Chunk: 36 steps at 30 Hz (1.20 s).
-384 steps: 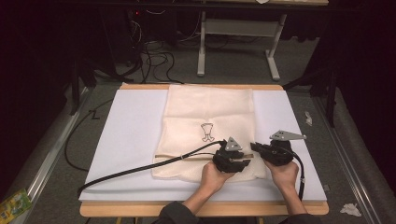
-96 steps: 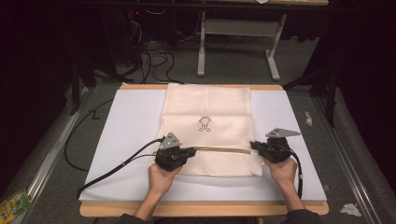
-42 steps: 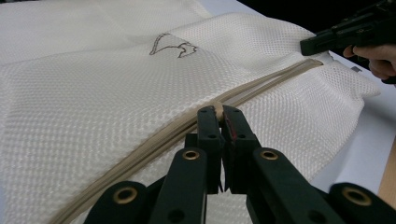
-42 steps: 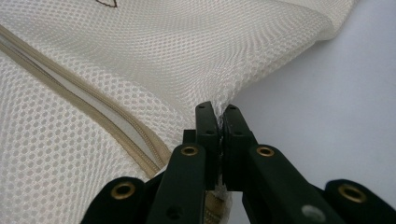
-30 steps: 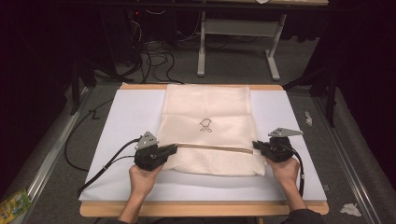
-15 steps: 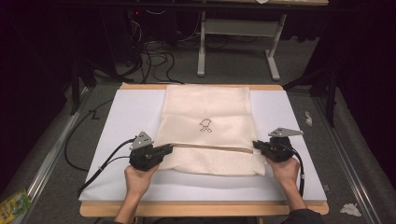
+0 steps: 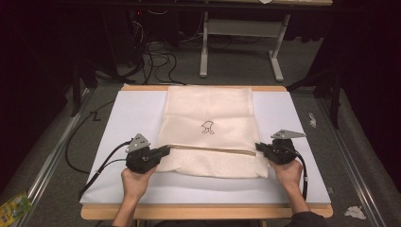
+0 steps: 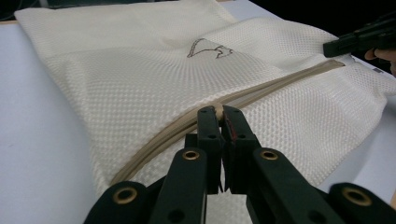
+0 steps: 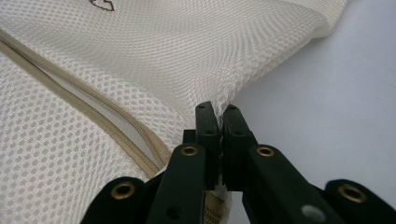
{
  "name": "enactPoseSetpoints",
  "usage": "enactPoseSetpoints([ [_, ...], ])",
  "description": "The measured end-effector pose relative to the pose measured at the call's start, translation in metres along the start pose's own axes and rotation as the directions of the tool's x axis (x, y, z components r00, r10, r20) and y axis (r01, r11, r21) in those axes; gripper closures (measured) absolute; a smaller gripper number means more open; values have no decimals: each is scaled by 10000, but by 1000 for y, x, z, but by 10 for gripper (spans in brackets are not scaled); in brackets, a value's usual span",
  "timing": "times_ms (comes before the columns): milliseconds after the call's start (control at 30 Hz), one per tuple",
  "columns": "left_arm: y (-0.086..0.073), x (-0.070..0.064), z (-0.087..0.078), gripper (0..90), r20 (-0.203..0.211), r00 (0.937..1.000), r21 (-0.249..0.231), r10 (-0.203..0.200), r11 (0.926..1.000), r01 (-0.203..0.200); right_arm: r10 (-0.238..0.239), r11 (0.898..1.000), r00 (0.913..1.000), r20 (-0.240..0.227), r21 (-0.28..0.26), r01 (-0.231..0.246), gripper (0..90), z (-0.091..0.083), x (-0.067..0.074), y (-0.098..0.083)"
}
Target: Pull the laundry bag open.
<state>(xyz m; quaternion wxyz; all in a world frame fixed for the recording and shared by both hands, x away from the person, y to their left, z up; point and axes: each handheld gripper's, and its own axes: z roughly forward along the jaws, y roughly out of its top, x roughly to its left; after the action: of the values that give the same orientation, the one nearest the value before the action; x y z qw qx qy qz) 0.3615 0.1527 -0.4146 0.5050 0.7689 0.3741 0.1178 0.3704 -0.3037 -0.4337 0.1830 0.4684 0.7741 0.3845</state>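
Observation:
A cream mesh bag [image 7: 208,109] with a small dark logo lies flat on the white mat [image 7: 132,109]. A tan zipper [image 7: 213,149] runs across its near part. My left gripper [image 7: 166,150] is at the zipper's left end, shut on the small cream zipper pull [image 8: 217,110]. My right gripper [image 7: 258,146] is shut on the bag's right edge at the zipper's other end, pinching mesh [image 9: 219,109]. In the left gripper view the bag [image 8: 154,84] spreads ahead and the right gripper [image 8: 359,39] shows at the far right. A hand holds each gripper from the near edge.
The mat covers a wooden table [image 7: 203,211]. White mat lies bare to the left and right of the bag. A black cable [image 7: 101,163] trails off the left gripper over the mat's left edge. Behind the table are a grey desk frame [image 7: 236,28] and floor cables [image 7: 156,56].
My left gripper has slid a little to the left along the zipper line with the pull in its jaws. The right gripper has stayed where it was.

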Motion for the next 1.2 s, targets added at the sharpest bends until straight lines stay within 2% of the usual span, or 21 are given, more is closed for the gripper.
enactPoseSetpoints([
  [267, -1, 6, -8, 872, -141, 9998, 3, -137, 9999, 137, 164, 9998, 9999, -45, -77, -165, 887, -2, -2, -1],
  [533, -3, 13, -13, 872, -240, 9991, -53, -341, 9994, 339, 152, 9999, 9999, -72, -47, -152, 888, -1, -2, 0],
  [800, -5, 16, -17, 872, -402, 9988, -55, -295, 9996, 293, 50, 9998, 9999, -135, -167, -52, 887, -1, -1, 2],
  [933, -4, 17, -20, 872, -461, 9985, -32, -311, 9995, 310, 165, 9998, 9998, -105, -109, -166, 888, -1, -1, 1],
  [1200, -8, 25, -27, 872, -543, 9970, -140, -545, 9985, 538, 118, 9997, 9999, -71, -194, -120, 888, -2, -2, 1],
])
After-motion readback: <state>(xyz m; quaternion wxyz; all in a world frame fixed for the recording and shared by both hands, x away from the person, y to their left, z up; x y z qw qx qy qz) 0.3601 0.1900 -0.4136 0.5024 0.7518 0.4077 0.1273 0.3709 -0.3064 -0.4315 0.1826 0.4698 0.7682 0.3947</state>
